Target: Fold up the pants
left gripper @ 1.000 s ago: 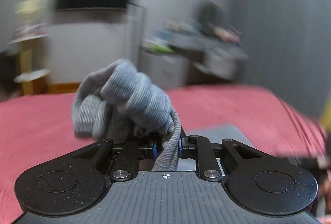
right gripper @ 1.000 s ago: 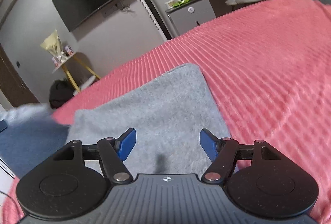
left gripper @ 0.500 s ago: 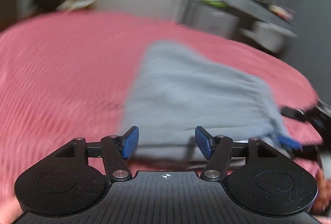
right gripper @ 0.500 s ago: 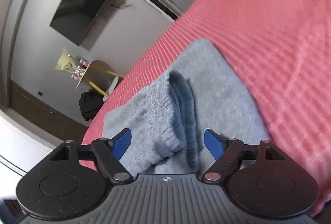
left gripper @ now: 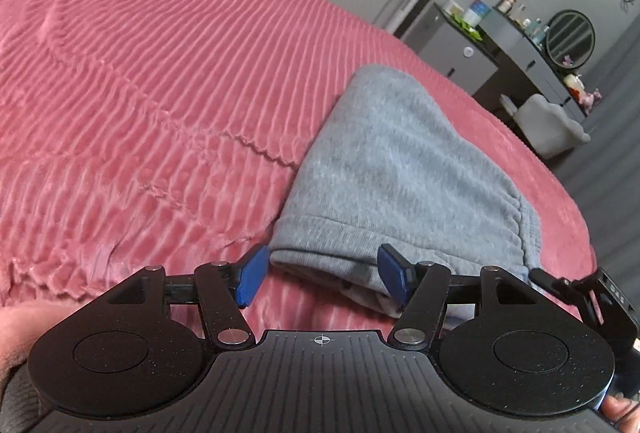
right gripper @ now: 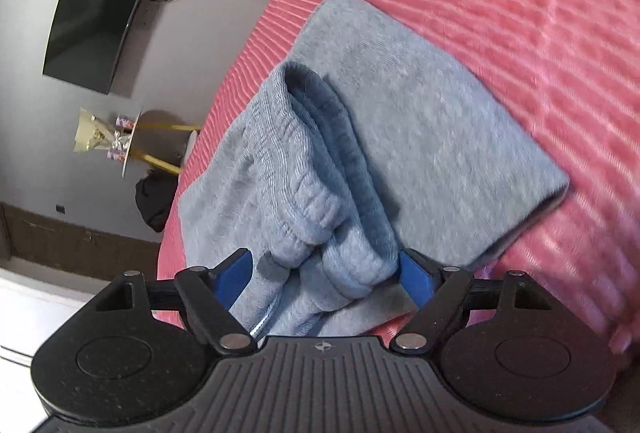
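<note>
Pink ribbed bedspread [left gripper: 152,81] fills most of what we see, with the folded grey knit sweatpants [left gripper: 396,161] lying on it. Our left hand-held gripper [left gripper: 320,275] is spread wide, gripping nothing, just short of the hem. Our right hand-held gripper [right gripper: 324,273] is wide too, with the bunched ribbed waistband [right gripper: 320,193] between its blue pads [right gripper: 416,283].
</note>
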### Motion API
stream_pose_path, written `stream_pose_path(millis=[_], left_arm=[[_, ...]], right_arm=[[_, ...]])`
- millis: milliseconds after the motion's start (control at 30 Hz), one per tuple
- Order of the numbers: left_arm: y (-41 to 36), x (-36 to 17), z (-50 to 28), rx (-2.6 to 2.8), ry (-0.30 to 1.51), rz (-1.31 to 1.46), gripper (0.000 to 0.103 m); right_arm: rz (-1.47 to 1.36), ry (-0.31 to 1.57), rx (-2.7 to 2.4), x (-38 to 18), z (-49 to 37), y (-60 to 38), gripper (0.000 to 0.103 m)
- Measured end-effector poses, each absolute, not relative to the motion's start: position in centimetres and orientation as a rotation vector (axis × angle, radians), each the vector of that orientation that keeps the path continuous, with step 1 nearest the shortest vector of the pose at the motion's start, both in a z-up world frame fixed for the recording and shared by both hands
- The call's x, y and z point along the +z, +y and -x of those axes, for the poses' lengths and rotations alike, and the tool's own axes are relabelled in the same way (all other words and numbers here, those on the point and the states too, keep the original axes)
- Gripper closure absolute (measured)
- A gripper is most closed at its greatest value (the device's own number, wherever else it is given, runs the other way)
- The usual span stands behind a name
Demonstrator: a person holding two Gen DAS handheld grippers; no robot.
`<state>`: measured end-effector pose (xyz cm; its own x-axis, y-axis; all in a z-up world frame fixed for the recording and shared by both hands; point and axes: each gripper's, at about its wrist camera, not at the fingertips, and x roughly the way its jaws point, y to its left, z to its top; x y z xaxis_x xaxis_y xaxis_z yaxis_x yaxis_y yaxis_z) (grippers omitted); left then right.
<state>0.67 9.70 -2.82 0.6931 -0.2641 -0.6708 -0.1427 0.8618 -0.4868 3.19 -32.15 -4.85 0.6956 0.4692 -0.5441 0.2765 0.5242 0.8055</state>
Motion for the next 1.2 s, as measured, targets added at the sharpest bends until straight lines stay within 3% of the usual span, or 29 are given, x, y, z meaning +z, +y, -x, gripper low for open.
stream_pose_path(millis=[67,100,133,167,233,367,400,433,533,833,967,1200], left_arm=[[9.8,-2.8,-0.5,-0.074,0.8,0.553,0.037],[9.9,-2.9,-0.4,-0.075,0.796,0.562,0.037],[10.0,-2.9,-0.3,-0.073,0.795,0.569,0.037],[10.0,-3.0,-0.3,-0.076,0.796,0.573,0.037],[9.9,-3.1,-0.5,-0.084,0.805,0.568,0.037],[9.2,-3.0,-0.7,-0.105,0.829,0.521,0.036],[8.9,-3.0,-0.6,-0.108,0.827,0.506,0.036],[8.6,-3.0,-0.6,-0.115,0.829,0.485,0.036],[7.4,-3.0,-1.0,-0.133,0.852,0.43,0.036],[5.7,-3.8,-2.7,-0.021,0.84,0.413,0.041],[6.1,-4.2,-3.2,-0.008,0.837,0.455,0.055],[6.3,-3.9,-2.6,-0.049,0.797,0.449,0.066]], right_arm=[[-1.057,0.813,0.125,-4.7,-3.4,-32.1,0.03],[-1.071,0.795,0.122,-4.6,-3.3,-32.1,0.042],[-1.092,0.781,0.125,-4.6,-3.3,-32.1,0.043],[-1.132,0.761,0.131,-4.9,-3.3,-32.1,0.042],[-1.189,0.765,0.143,-5.7,-3.8,-31.9,0.03],[-1.199,0.79,0.144,-5.9,-6.2,-30.6,0.028],[-1.166,0.799,0.137,-5.3,-6.7,-30.2,0.041],[-1.102,0.811,0.13,-4.3,-7.3,-29.5,0.062],[-0.955,0.758,0.178,-0.2,-8.1,-27.7,0.064],[-0.88,0.523,0.357,9.4,-7.9,-26.9,0.065],[-0.843,0.502,0.337,10.2,-7.9,-28.4,0.065],[-0.791,0.54,0.262,7.9,-7.0,-31.4,0.065]])
